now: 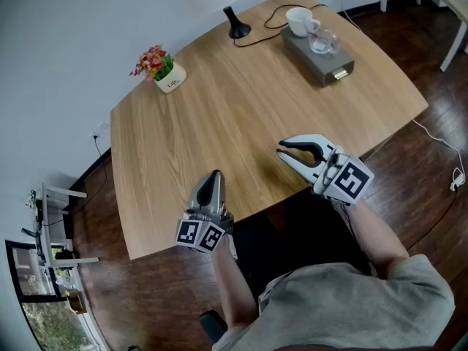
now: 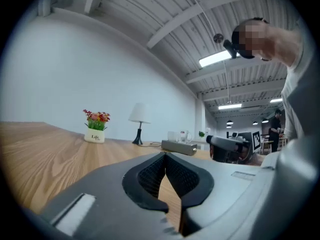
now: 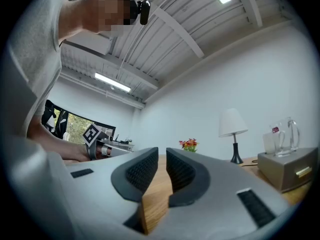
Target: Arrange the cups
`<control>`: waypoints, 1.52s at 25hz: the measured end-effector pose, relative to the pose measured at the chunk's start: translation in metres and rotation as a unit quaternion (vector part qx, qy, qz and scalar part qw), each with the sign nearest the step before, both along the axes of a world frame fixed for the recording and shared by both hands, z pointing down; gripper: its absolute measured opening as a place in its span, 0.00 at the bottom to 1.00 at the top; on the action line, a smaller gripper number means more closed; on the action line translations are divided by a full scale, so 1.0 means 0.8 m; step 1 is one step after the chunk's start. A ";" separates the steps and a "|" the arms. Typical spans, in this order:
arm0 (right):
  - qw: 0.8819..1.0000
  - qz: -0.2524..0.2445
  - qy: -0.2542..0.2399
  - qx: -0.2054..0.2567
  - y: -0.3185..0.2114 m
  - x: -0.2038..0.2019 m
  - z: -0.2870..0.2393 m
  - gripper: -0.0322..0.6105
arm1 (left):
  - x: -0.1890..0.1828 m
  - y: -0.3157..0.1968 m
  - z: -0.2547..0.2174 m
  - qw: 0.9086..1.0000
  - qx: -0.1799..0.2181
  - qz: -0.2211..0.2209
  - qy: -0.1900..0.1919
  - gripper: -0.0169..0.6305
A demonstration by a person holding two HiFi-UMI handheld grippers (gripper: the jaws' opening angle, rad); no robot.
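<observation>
Fig.: white mug (image 1: 300,20) & glass cup (image 1: 322,42) on grey box (image 1: 322,68), far bench (image 1: 219,108) corner, ahead-right of and nearer right tongs (image 1: 281,151) than left tongs (image 1: 215,175); both tongs closed, empty.

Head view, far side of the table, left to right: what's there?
flower pot → lamp → white mug → glass cup. Both cups sit on a grey box, so it has no separate place in the order.
</observation>
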State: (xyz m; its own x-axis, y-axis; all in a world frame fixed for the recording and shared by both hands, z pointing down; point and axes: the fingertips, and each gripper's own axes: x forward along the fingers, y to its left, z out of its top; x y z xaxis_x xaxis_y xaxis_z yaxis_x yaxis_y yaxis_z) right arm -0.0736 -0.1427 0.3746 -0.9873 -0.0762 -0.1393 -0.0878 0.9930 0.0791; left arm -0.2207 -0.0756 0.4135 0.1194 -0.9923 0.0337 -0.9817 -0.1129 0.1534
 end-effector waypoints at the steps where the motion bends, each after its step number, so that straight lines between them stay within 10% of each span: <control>1: 1.000 0.001 0.002 0.001 0.000 0.000 0.001 0.13 | 0.001 -0.005 0.013 1.000 -0.028 -0.002 -0.010 0.04; 13: 1.000 0.004 0.022 0.005 -0.001 -0.004 0.012 0.13 | 0.019 -0.022 0.048 0.992 -0.113 0.035 -0.034 0.04; 38: 0.999 0.022 0.048 0.006 -0.014 -0.003 0.026 0.12 | 0.021 -0.022 0.045 0.992 -0.112 0.033 -0.035 0.04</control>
